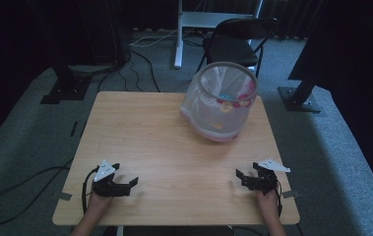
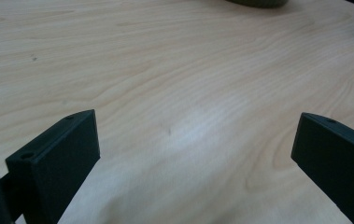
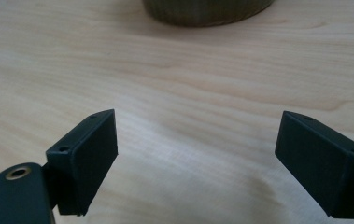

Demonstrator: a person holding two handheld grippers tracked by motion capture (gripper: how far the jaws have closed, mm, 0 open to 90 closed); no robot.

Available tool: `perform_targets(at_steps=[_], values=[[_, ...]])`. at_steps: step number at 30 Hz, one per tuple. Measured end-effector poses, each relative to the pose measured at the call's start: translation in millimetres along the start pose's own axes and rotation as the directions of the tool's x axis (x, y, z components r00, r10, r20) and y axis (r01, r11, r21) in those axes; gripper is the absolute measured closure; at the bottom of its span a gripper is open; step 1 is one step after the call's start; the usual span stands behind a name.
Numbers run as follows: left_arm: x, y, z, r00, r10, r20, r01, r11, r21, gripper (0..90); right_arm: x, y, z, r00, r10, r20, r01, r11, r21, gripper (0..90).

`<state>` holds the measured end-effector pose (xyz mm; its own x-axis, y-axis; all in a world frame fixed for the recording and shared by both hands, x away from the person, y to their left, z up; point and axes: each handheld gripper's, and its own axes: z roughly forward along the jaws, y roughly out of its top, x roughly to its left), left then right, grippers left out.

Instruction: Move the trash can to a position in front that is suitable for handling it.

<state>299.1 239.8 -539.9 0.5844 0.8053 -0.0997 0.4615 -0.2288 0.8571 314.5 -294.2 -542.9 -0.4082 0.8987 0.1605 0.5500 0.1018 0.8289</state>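
Pale wood table (image 1: pixel 174 147) carries one item: a mesh basket (image 1: pixel 222 101) with a white liner, standing upright on the far right part of the top, near the back edge. Small coloured things lie inside it; what they are is too blurred to tell.

Left gripper (image 1: pixel 125 183) sits low over the near left corner of the table, held in the person's left hand (image 1: pixel 97 201). Its jaws are spread wide; in the left gripper view (image 2: pixel 195 154) bare wood shows between them, nothing gripped.

Right gripper (image 1: pixel 245 178) sits over the near right corner in the right hand (image 1: pixel 267 199), well apart from the left one. Jaws likewise spread wide, with bare table between them in the right gripper view (image 3: pixel 195 154). The basket's base (image 3: pixel 207 10) shows ahead at the top edge of that view, well clear of the jaws.

Both grippers are well apart from the basket. A black folding chair (image 1: pixel 240 42) stands on the floor behind the table.
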Motion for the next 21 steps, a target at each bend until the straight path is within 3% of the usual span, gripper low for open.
perform_targets(at_steps=[7, 14, 21], values=[[1.8, 19.8, 23.3, 0.9996, 0.027, 0.009, -0.027, 0.9995, 0.013, 1.1, -9.4, 10.3, 3.5, 0.9997, 0.026, -0.001, -0.026, 0.9995, -0.018, 12.3], [-0.4, 42.6, 48.6, 0.9986, 0.052, 0.013, -0.052, 0.9985, 0.014, 1.1, -21.4, 27.2, 6.7, 0.9978, 0.066, 0.006, -0.065, 0.9955, -0.068, 12.3], [-5.2, 67.8, 69.9, 0.9976, 0.068, 0.016, -0.068, 0.9977, -0.008, 1.1, -32.7, 46.7, 9.8, 0.9974, 0.062, 0.035, -0.059, 0.993, -0.103, 12.3]])
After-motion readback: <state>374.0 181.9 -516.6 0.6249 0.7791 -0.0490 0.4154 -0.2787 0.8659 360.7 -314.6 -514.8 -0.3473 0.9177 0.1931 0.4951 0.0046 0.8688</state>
